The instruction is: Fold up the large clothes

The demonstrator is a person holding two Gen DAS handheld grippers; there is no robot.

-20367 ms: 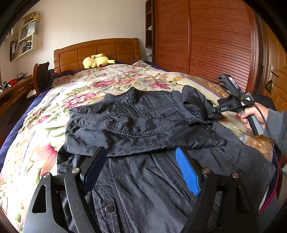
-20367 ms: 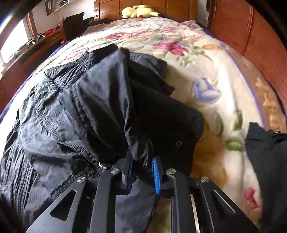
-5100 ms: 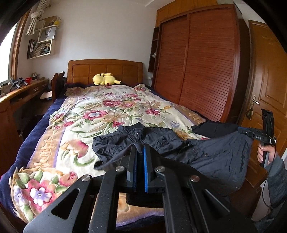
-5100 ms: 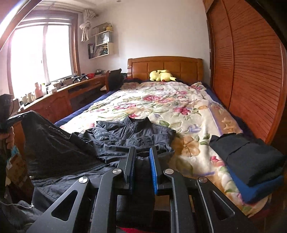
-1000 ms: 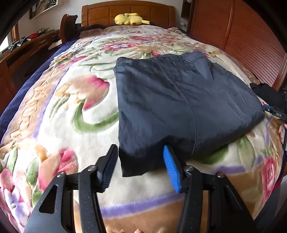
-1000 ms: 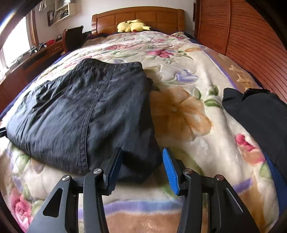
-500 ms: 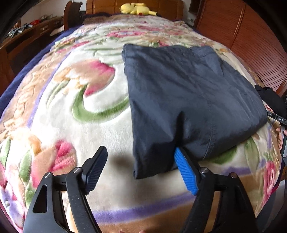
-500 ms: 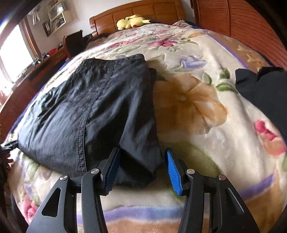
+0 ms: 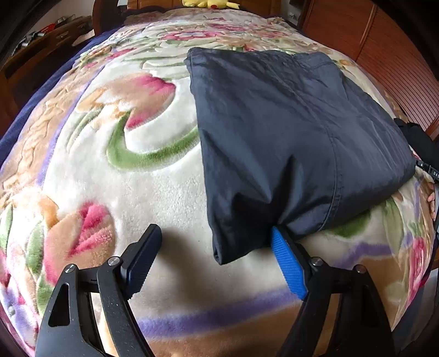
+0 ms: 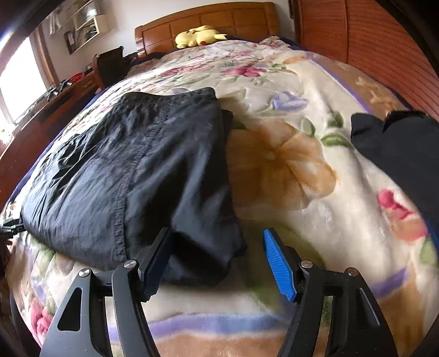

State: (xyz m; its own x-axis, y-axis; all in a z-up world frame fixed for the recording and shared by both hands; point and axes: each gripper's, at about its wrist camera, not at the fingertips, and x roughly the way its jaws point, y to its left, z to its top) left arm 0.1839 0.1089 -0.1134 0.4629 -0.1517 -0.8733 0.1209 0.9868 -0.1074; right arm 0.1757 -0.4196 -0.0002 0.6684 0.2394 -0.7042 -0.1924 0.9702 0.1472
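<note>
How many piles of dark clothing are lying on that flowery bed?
2. The folded dark jacket lies near the bed's foot, left of centre in the right wrist view. Another dark pile sits at the right edge, partly cut off, so more may be hidden.

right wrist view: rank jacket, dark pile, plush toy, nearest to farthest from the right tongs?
From the right tongs:
1. Jacket: folded, its near corner between the open jaws, touching the black finger.
2. Dark pile: off to the right on the blanket.
3. Plush toy: yellow, far end by the headboard.
</note>
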